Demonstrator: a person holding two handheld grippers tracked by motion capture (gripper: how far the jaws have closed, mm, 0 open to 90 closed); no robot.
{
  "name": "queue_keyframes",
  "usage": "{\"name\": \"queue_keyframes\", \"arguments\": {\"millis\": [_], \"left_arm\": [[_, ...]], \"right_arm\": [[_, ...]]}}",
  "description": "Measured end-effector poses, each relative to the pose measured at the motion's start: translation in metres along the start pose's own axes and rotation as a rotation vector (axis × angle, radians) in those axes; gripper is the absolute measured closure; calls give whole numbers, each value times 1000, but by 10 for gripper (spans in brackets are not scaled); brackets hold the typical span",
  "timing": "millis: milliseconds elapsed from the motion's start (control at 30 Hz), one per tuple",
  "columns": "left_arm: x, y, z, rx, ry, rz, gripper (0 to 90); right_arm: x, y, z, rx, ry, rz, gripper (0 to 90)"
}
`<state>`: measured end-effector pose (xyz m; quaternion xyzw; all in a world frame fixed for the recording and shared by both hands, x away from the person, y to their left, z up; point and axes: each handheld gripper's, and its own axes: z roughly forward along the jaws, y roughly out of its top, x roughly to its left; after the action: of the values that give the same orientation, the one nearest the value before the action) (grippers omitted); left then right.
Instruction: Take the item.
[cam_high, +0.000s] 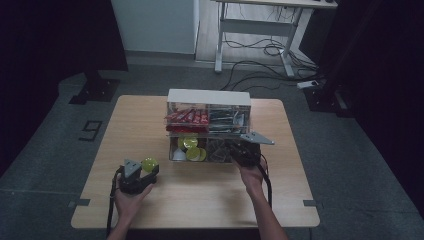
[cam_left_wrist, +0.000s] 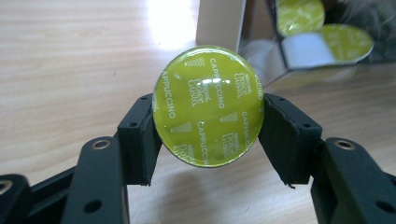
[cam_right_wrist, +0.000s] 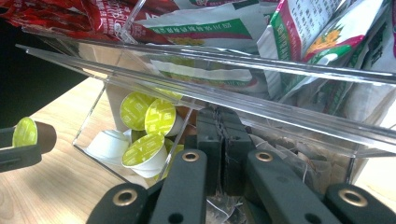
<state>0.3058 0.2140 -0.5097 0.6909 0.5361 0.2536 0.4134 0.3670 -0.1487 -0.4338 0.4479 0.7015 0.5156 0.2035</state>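
Jaws of the left gripper (cam_left_wrist: 208, 140) are clamped on a lime-green coffee capsule (cam_left_wrist: 208, 105), pressing its rim from both sides so that the foil lid, printed "Cappuccino", faces the left gripper view. Seen from the high view, that gripper (cam_high: 141, 171) holds the capsule (cam_high: 149, 164) low over the bare wooden tabletop (cam_high: 200, 197), near the front left corner of a clear acrylic organizer (cam_high: 209, 125) but apart from it.

Jaws of the right gripper (cam_right_wrist: 223, 144) are pressed together with nothing visible between them, their tips just at the lower front of the organizer, beside the compartment of loose capsules (cam_right_wrist: 144, 128). The high view places this gripper (cam_high: 246, 152) against the organizer's front right. Red sachets (cam_high: 186, 118) and green-and-white packets (cam_right_wrist: 299, 32) fill the upper tier.

As a judgement: the capsule is pinched only at the curved edge of its lid, so a quick turn or a slackening grip could let it pivot or pop free and roll across the tabletop. Squeezing harder could dent the foil. The right gripper, so close to the light organizer, could nudge it or jostle its contents.
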Motion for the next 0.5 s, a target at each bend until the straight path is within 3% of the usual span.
{"name": "queue_keyframes", "arguments": {"millis": [500], "left_arm": [[18, -18, 2, 116, 13, 3, 414]], "right_arm": [[0, 0, 0, -1, -1, 1, 875]]}}
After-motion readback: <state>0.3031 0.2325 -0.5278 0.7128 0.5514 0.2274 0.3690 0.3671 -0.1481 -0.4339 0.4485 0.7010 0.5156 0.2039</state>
